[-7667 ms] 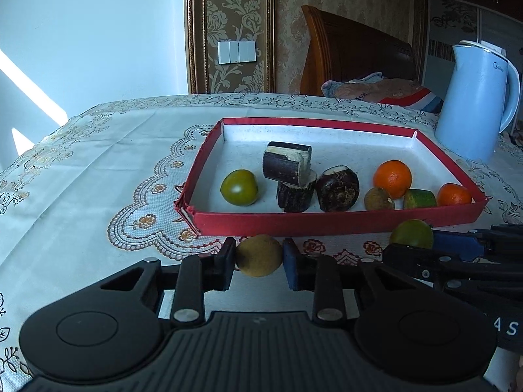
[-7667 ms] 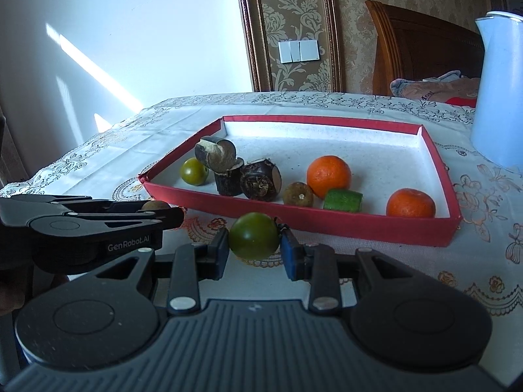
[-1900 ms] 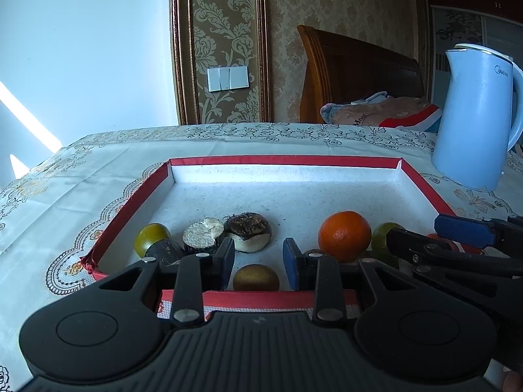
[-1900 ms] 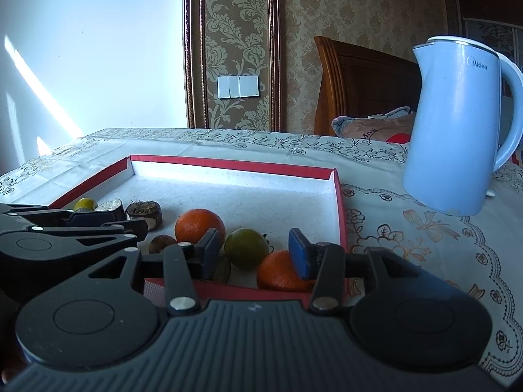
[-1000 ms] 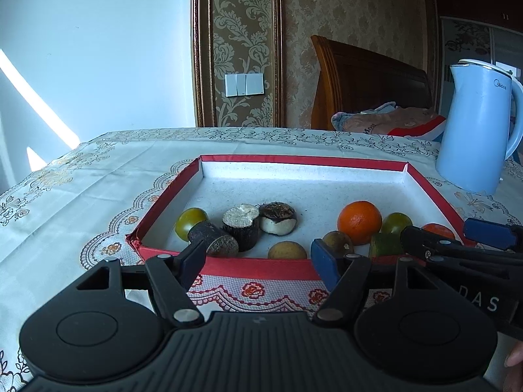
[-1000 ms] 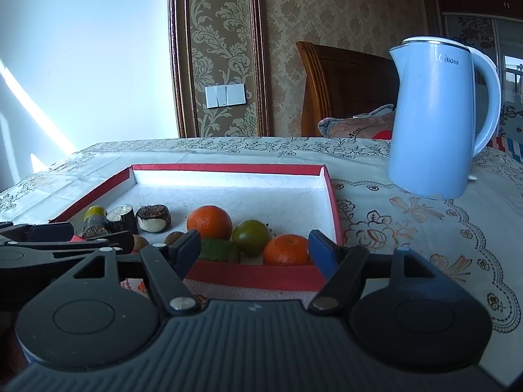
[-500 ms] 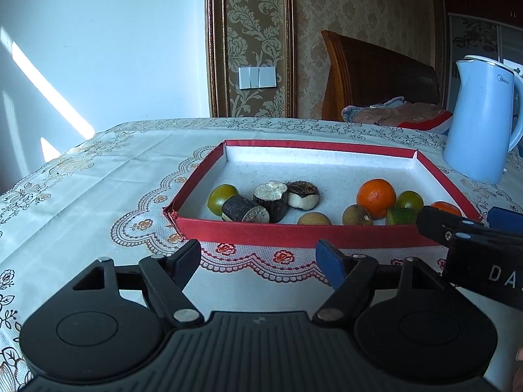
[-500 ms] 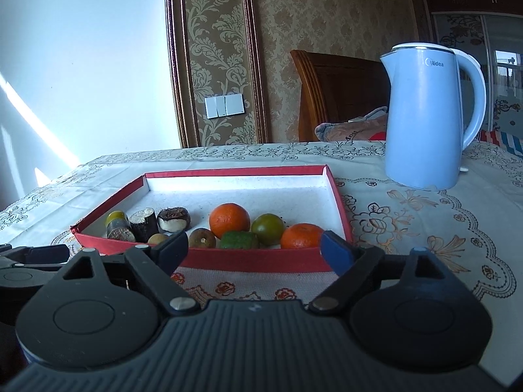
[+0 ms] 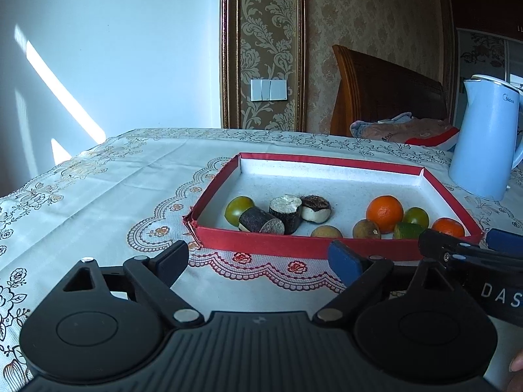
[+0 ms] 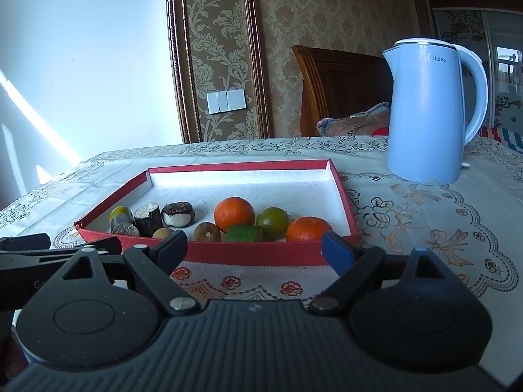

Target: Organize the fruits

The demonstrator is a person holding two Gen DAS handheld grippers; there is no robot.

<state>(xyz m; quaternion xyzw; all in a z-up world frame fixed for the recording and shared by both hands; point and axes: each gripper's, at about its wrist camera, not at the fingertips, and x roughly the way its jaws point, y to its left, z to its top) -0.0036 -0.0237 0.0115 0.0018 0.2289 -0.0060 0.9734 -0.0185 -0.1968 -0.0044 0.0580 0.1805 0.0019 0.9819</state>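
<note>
Both tongs — left (image 9: 258, 258) and right (image 10: 253, 248) — gape empty; the fruits (image 9: 384, 209) lie in the red tray (image 9: 261, 243) just ahead. Placing looks finished — next, probably withdraw.

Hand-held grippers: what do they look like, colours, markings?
Both are matte black plastic: a ribbed central body, two round discs, angled linkage arms with silver pivot screws. The left hand-held gripper and right hand-held gripper each show a blue pad on one finger. White lettering marks their sides, partly readable. No cables visible.
</note>
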